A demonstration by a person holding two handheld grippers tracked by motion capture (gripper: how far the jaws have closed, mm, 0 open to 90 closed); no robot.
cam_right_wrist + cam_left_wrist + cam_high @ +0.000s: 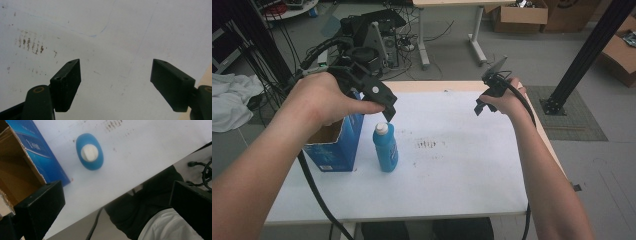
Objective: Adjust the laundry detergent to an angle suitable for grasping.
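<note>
Left hand-held gripper [388,111] is hovering just above the bottle [385,148], jaws standing wide apart, nothing between them. The bottle is standing upright on the counter [452,170], just beside the open blue box [334,145].

Risk: a jaw coming down off-centre is likely to clip the white cap [89,152] and tip the tall, narrow bottle, or catch the box's flap.

Right hand-held gripper [482,106] is hanging well apart, jaws spread and empty.

Hard to read: the box's inside and the bottle's label.

Blue bottle [386,148] with white cap [382,128], blue box [333,146] brown inside, white table [452,165] with brown specks
</note>
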